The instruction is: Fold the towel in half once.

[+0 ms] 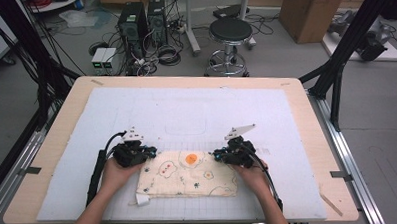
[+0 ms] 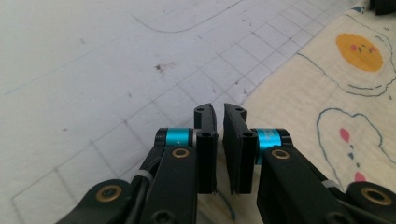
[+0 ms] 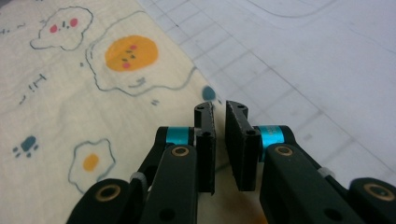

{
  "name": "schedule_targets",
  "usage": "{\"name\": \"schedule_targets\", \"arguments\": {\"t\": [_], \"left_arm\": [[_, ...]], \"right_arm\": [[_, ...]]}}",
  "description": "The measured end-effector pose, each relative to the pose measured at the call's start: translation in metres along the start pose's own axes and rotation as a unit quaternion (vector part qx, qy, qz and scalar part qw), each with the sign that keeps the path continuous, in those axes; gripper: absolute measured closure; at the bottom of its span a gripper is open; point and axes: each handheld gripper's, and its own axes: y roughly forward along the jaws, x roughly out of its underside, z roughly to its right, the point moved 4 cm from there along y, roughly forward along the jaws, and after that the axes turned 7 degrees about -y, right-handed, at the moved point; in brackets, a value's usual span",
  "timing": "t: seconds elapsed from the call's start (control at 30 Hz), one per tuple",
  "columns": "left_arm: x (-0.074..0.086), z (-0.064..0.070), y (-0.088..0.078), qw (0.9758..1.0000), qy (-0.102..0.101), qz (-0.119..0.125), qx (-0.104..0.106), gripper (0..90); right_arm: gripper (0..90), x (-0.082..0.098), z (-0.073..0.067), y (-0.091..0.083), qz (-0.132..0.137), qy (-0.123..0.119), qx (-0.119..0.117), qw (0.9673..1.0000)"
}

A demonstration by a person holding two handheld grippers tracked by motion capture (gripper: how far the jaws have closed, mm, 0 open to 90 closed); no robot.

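Observation:
A cream cloth (image 1: 189, 178) printed with fried eggs lies folded flat on the white gridded mat (image 1: 186, 105), a white tag at its near left corner. My left gripper (image 1: 150, 152) sits at the cloth's far left corner. In the left gripper view its jaws (image 2: 220, 109) stand nearly together over the cloth's edge (image 2: 327, 93), with only a slim gap and nothing seen between them. My right gripper (image 1: 217, 154) sits at the far right corner. In the right gripper view its jaws (image 3: 219, 106) are likewise nearly together above the cloth's edge (image 3: 70, 93).
The mat covers most of a wooden table (image 1: 62, 127). Bare mat stretches beyond the cloth to the far edge. On the floor behind stand computer towers (image 1: 141, 21), a black stool (image 1: 230, 33) and a cardboard box (image 1: 310, 10). Black frame posts rise at both sides.

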Motion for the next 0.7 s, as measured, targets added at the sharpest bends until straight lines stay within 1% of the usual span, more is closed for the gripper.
{"name": "schedule_targets", "arguments": {"t": [0.03, 0.07, 0.17, 0.3, 0.43, 0.5, 0.57, 0.6, 0.7], "left_arm": [[0.001, -0.001, -0.001, 1.0, 0.001, 0.001, -0.001, 82.3], [0.002, -0.002, -0.001, 1.0, -0.002, 0.002, 0.0, 81.8], [0.002, -0.003, -0.002, 1.0, -0.001, 0.003, -0.002, 80.2], [0.002, -0.004, -0.002, 1.0, 0.001, 0.003, -0.004, 79.4], [0.002, -0.004, -0.003, 1.0, 0.0, 0.006, -0.006, 78.6], [0.002, -0.002, -0.007, 0.9999, 0.008, 0.011, -0.006, 78.5], [0.002, -0.001, -0.013, 0.9997, 0.009, 0.023, -0.004, 77.8], [0.002, 0.0, -0.017, 0.9996, 0.011, 0.025, -0.001, 76.8], [0.005, 0.002, -0.03, 0.999, 0.008, 0.044, 0.011, 73.6]], "right_arm": [[81.6, 0.002, 0.001, -0.003, -0.003, 0.004, 0.001, 1.0], [81.4, 0.004, 0.003, -0.005, -0.003, 0.003, 0.005, 1.0], [81.2, 0.009, 0.006, -0.011, -0.005, 0.007, 0.009, 0.9999], [81.2, 0.016, 0.011, -0.019, 0.003, 0.016, 0.011, 0.9998], [80.4, 0.021, 0.014, -0.025, 0.011, 0.019, 0.016, 0.9996], [79.4, 0.023, 0.015, -0.028, 0.014, 0.025, 0.016, 0.9995], [77.2, 0.024, 0.014, -0.03, 0.017, 0.026, 0.018, 0.9994], [74.9, 0.024, 0.012, -0.032, 0.021, 0.026, 0.015, 0.9993], [69.3, 0.022, 0.007, -0.037, 0.033, 0.02, 0.014, 0.9992]]}}
